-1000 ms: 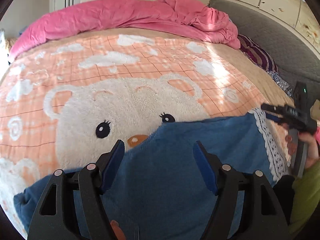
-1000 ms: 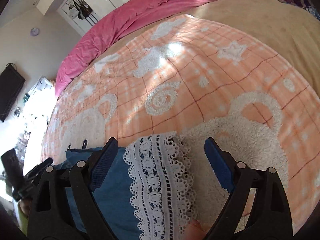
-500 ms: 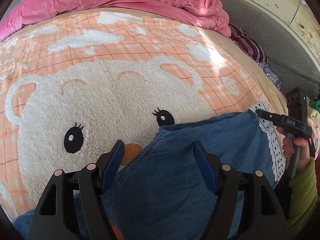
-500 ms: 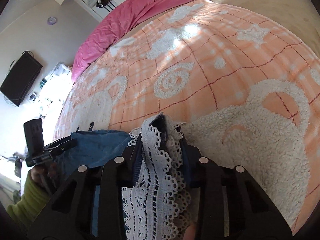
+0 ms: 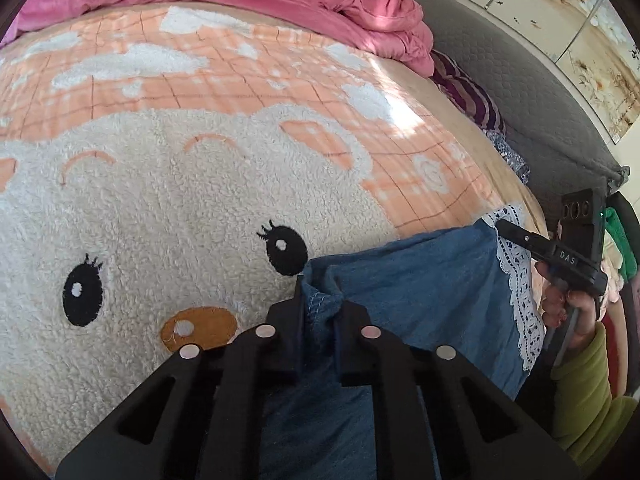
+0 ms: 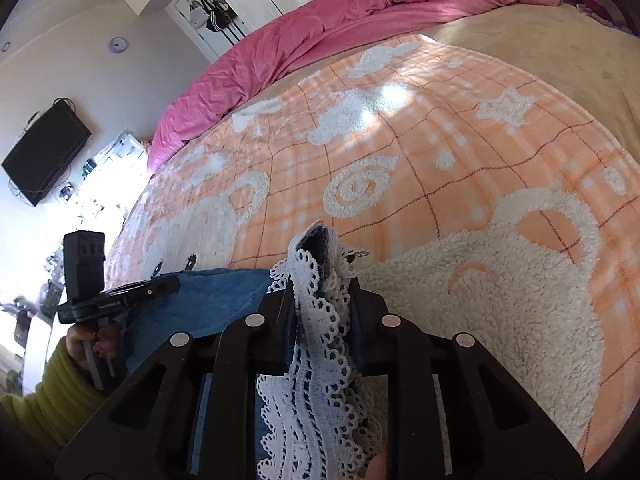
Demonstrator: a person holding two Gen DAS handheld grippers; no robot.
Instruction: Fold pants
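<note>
Both grippers are clamped on the pants (image 5: 420,280) right now. They're blue denim with a white lace hem (image 5: 520,280), spread across the near edge of the bear blanket (image 5: 160,208) on the bed.

In the left wrist view the left gripper (image 5: 320,312) sits at about 6 o'clock with its fingers pinched together on a bunched-up corner of the denim edge. That fold pokes up between the fingertips, just below the bear's eye. From there the fabric stretches off toward 3 o'clock, where the right gripper (image 5: 508,228) has the lace end, held by a hand (image 5: 568,312) in a green sleeve.

Right wrist view: the right gripper (image 6: 320,288) is closed tight on the lace trim, which is squeezed into a ridge standing up between the fingers and runs back down toward 6 o'clock. The denim trails off to 9 o'clock toward the left gripper (image 6: 160,286).

A pink duvet (image 6: 320,40) is heaped at 12 o'clock at the far side of the bed.
</note>
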